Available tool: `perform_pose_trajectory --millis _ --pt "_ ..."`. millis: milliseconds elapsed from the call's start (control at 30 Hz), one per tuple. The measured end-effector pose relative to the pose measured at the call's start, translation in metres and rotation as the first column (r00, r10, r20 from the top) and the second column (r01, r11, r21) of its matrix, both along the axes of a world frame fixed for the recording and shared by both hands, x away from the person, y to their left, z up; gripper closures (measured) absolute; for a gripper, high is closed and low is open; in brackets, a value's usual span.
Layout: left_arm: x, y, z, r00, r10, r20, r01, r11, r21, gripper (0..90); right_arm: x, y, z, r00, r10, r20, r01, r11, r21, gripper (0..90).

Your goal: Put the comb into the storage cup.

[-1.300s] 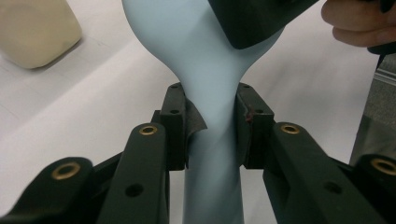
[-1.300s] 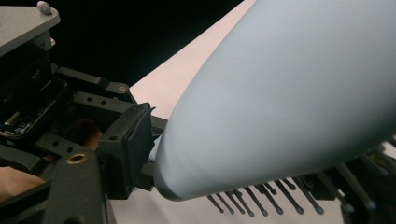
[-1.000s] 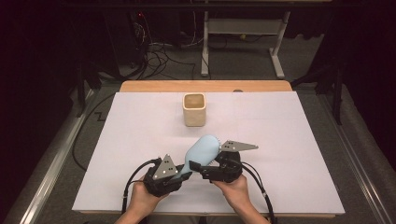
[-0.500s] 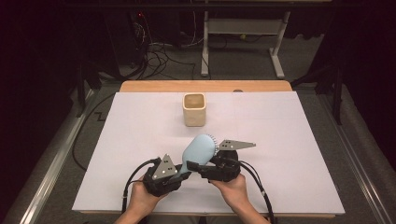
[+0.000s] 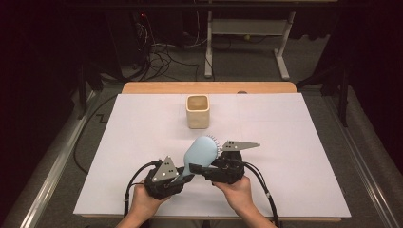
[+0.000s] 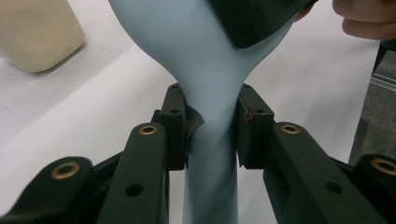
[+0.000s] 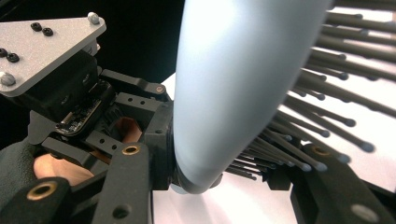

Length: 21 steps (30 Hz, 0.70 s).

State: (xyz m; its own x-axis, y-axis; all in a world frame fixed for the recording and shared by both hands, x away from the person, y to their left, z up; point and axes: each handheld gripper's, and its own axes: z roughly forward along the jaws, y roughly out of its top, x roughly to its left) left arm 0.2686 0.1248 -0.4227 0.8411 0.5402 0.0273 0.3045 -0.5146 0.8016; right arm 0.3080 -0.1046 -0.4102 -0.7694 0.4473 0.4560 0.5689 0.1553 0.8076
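Lab setting: paper-covered table (image 5: 142,142), tangled cables (image 5: 164,54) on floor (metal frame (image 5: 247,28) behind).

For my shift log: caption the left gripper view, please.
Left gripper shut on the pale blue hairbrush at its neck, beige cup beyond.

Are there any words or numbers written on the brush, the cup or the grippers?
None can be read on anything here.
The pale blue hairbrush: plain, no lettering.
The cream cup: plain, no label.
The grey plate on the left hand-held gripper: screws, no lettering.
The small circuit board on that hand-held gripper: any marks are too small and blurred to read.
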Motion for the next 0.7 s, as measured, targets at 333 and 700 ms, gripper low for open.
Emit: perform_pose_trajectory --millis 333,700 --pt "0.001 0.005 0.002 0.9999 0.012 -0.004 -0.013 0.9991 -0.040 57.4 0.001 -0.001 0.003 1.0000 0.008 -0.001 -0.008 0.9998 -0.017 56.1" --pt "0.002 0.013 0.001 0.9995 0.025 -0.018 -0.026 0.9945 -0.101 45.8 0.001 -0.012 0.013 0.9994 -0.017 0.031 0.018 0.9994 -0.030 56.0"
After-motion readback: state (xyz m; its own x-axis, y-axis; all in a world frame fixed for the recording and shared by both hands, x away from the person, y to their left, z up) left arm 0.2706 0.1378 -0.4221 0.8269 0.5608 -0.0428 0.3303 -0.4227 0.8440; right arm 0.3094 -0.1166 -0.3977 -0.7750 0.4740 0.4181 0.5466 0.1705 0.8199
